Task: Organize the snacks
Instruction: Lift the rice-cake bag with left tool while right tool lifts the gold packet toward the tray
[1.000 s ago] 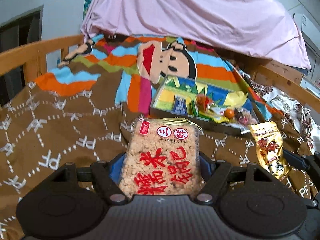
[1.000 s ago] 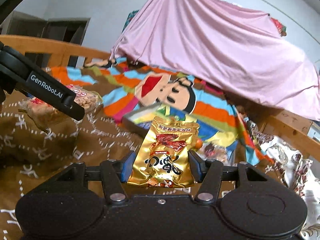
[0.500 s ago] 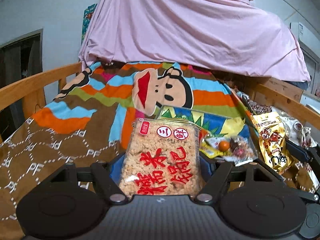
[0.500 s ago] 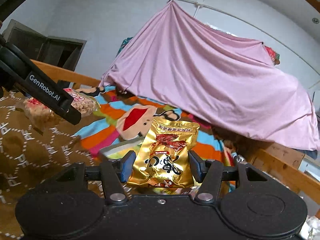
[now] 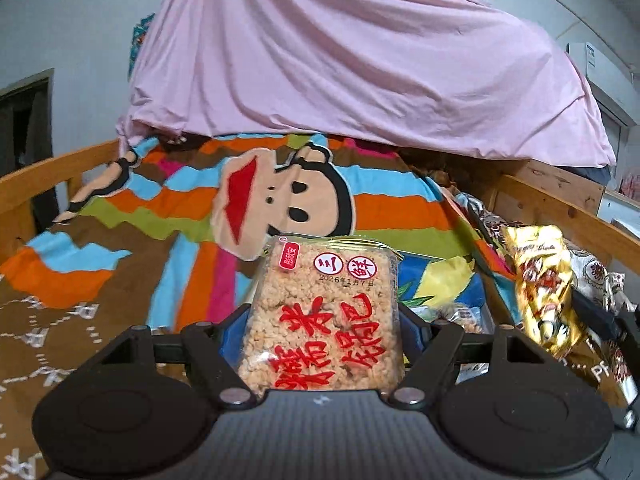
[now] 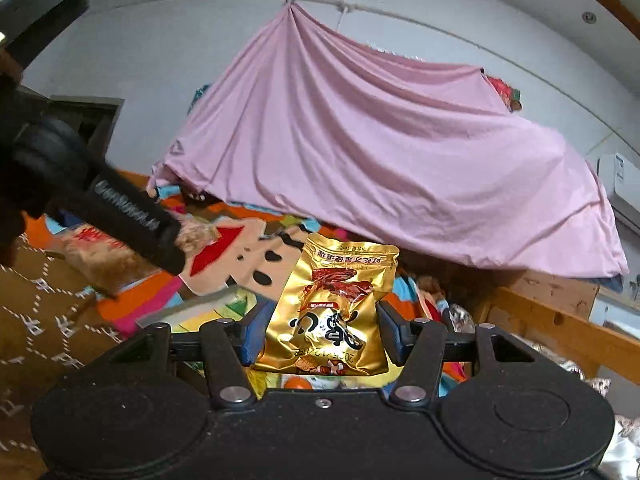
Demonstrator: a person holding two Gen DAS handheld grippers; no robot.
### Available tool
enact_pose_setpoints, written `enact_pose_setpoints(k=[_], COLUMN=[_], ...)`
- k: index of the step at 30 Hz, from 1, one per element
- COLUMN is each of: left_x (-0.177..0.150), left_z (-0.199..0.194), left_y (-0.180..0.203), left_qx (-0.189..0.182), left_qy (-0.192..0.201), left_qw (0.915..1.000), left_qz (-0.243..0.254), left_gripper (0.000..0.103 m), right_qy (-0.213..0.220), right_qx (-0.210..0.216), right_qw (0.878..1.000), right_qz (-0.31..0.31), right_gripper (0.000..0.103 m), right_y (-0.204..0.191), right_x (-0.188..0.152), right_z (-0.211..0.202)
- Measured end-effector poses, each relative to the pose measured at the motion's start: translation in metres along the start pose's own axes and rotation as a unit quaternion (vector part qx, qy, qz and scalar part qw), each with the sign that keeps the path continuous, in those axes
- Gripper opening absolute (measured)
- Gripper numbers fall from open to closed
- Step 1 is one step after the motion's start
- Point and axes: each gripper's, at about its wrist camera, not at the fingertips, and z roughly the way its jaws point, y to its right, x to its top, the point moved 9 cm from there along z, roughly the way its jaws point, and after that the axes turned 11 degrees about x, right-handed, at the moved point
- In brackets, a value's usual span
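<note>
Clear-wrapped rice cake pack (image 5: pixel 324 316), upright and long axis vertical, clamped in the left hand-held gripper (image 5: pixel 320 340). Colourful snack tray (image 5: pixel 444 280) on the bed lies just ahead and below, slightly right. Right hand-held gripper (image 6: pixel 320 334) clamps the gold snack bag (image 6: pixel 334 312), tray (image 6: pixel 208 312) directly underneath; right looks nearer.

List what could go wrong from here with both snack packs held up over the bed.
1. The gold foil snack pouch is slick and pinched only across its lower half by the right gripper; it might slip or fold over.
2. The clear pack of puffed rice cake with red lettering fills the left gripper edge to edge; squeezing harder may crush it.
3. The two grippers are close together, so they might collide near the colourful tray.
</note>
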Motion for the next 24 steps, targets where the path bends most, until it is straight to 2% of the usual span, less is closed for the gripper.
enact_pose_setpoints(k=[7, 12, 24], left_x=[-0.008, -0.012, -0.001], left_z=[0.039, 0.062, 0.098], left_y=[0.033, 0.048, 0.081], left_qx=[-0.017, -0.005, 0.005], left_qy=[-0.030, -0.044, -0.035], left_qw=[0.9993, 0.9987, 0.9974], left_qz=[0.012, 0.027, 0.063], left_gripper=[0.077, 0.077, 0.077], right_qy=[-0.008, -0.022, -0.012], right_qx=[-0.023, -0.036, -0.058], right_qw=[1.000, 0.997, 0.994], right_qz=[0.017, 0.060, 0.094], right_gripper=[0.059, 0.059, 0.059], right_y=[0.023, 0.046, 0.079], right_x=[-0.015, -0.030, -0.043], right_z=[0.015, 0.026, 0.064])
